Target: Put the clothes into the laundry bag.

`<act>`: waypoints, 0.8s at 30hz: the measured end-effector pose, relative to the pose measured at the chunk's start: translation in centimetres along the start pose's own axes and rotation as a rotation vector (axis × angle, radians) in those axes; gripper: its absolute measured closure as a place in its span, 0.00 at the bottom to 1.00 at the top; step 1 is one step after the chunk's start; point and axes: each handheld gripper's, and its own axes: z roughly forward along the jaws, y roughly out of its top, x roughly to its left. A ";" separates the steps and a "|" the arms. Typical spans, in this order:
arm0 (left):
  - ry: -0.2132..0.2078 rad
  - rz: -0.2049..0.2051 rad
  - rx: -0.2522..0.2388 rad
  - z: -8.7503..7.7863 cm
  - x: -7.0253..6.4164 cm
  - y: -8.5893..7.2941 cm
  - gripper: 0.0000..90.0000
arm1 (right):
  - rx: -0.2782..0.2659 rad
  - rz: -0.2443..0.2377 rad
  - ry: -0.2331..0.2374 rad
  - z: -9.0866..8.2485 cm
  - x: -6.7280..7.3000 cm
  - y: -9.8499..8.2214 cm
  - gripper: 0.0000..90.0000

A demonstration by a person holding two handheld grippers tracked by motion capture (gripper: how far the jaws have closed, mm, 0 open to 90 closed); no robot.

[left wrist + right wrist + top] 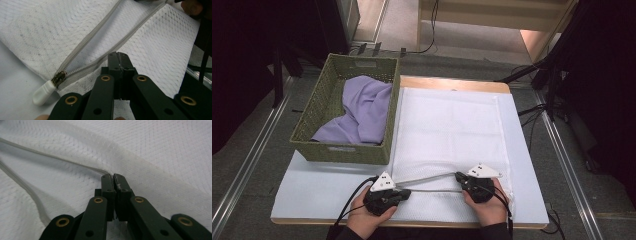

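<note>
Surface pale, carrying white mesh laundry bag flat across its middle and right. Green woven basket just beside bag's left edge, holding lilac garment. Likely step: opening the bag's mouth, perhaps to load the garment. Zipper along near edge already parted wide; slider with white pull tab parked at left end. Left gripper with jaws closed on near zipper tape, pinning it low close to the slider. Right gripper with jaws clamped on far zipper tape toward the right, lifted slightly. To do well: hold near tape down, raise far tape higher and away, spread evenly to keep mouth gaping. Obstacles: basket wall between garment and bag; trailing cables near front edge; mesh prone to sagging shut once released.
</note>
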 end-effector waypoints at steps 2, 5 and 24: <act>-0.001 -0.003 0.000 0.0 0.0 0.0 1.00 | -0.050 0.020 0.018 -0.7 0.0 0.1 0.99; -0.006 -0.005 0.001 0.0 0.1 0.0 1.00 | -0.239 0.054 0.081 -2.9 0.2 1.0 0.98; 0.000 0.001 0.000 0.0 0.0 0.0 1.00 | -0.020 0.006 -0.034 0.4 1.5 0.1 0.77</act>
